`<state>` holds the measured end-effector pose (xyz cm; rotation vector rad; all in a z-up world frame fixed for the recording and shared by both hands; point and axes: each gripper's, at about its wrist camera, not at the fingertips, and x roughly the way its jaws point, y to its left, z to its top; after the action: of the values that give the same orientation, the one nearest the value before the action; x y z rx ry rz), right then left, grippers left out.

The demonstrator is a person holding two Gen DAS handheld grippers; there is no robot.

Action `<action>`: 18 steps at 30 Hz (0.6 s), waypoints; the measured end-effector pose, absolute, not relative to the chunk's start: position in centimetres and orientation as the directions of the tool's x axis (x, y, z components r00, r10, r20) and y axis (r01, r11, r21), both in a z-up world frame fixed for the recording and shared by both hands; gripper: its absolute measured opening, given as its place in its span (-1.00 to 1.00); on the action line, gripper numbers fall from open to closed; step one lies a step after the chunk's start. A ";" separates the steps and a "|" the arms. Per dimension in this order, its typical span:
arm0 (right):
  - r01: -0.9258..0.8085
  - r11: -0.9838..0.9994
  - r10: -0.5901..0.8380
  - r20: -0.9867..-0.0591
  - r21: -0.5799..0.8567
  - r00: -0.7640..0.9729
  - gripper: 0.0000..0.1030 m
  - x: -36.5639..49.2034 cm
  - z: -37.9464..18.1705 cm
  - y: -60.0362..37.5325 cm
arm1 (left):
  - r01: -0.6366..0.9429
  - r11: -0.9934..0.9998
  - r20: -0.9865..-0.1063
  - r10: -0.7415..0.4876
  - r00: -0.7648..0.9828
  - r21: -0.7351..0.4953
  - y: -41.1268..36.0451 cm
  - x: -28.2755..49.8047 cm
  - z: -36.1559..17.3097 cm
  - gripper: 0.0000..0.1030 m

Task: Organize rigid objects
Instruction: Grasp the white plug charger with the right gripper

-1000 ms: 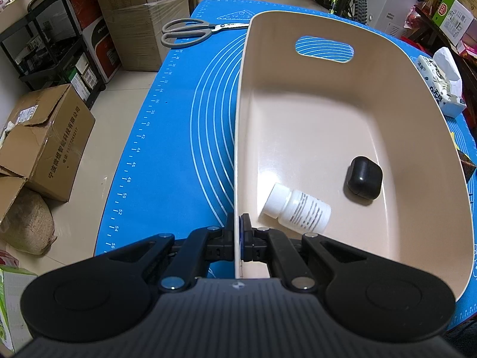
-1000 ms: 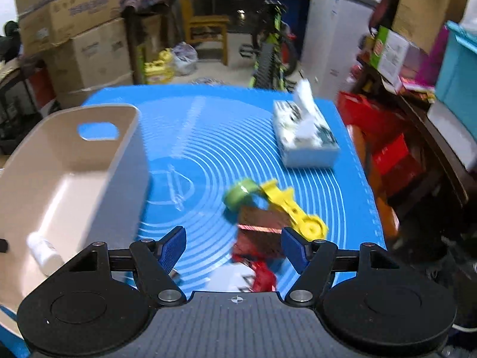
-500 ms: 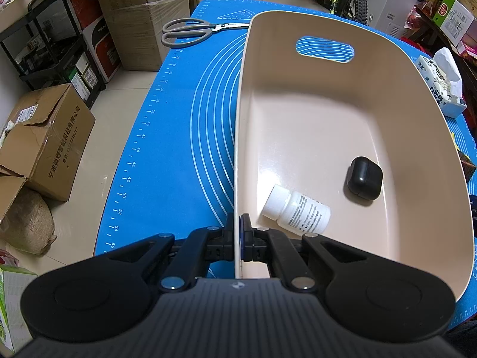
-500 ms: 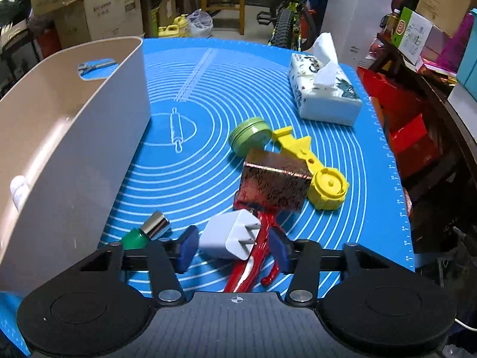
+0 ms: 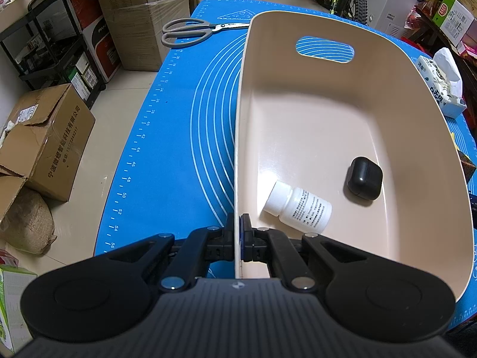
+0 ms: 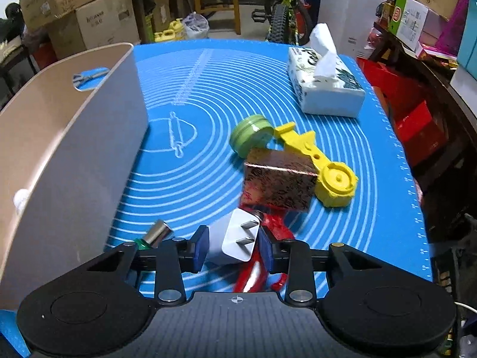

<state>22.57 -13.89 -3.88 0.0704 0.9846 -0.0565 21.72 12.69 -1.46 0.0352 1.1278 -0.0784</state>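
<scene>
The right gripper (image 6: 232, 246) is closing its blue pads around the white plug adapter (image 6: 234, 240), which sits between them near the mat's (image 6: 190, 68) front edge; whether they press it yet I cannot tell. Red scissors (image 6: 253, 271), a patterned box (image 6: 280, 183), a yellow tool (image 6: 322, 164) and a green tin (image 6: 252, 137) crowd just beyond. The far mat lies open up to the tissue pack (image 6: 325, 89). The left gripper (image 5: 237, 238) is clamped on the beige bin's (image 5: 328, 110) near-left rim; inside lie a white bottle (image 5: 298, 205) and a black case (image 5: 363, 177).
</scene>
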 end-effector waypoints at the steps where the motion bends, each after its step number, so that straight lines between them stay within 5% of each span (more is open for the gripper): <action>1: 0.074 0.996 -0.006 -0.829 0.042 0.559 -0.04 22.6 -3.8 -13.7 | 0.080 0.997 -0.903 -0.045 0.426 -0.012 12.7 21.7 -1.5 -0.92; 14: 0.072 0.997 -0.026 -0.835 0.016 0.550 -0.04 23.9 -5.2 -12.8 | 0.081 0.997 -0.904 -0.045 0.426 -0.012 12.7 21.7 -1.5 -0.92; 16: 0.067 0.998 -0.027 -0.835 0.012 0.549 -0.38 24.0 -5.3 -12.6 | 0.081 0.997 -0.904 -0.045 0.426 -0.011 12.7 21.7 -1.5 -0.92; 18: 0.062 0.998 -0.031 -0.833 0.005 0.553 -0.37 24.0 -5.4 -12.4 | 0.080 0.997 -0.903 -0.045 0.426 -0.012 12.7 21.7 -1.5 -0.92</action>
<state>24.04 -12.40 -5.38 0.0348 0.9837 -0.0549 21.71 12.70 -1.47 0.0347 1.1278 -0.0786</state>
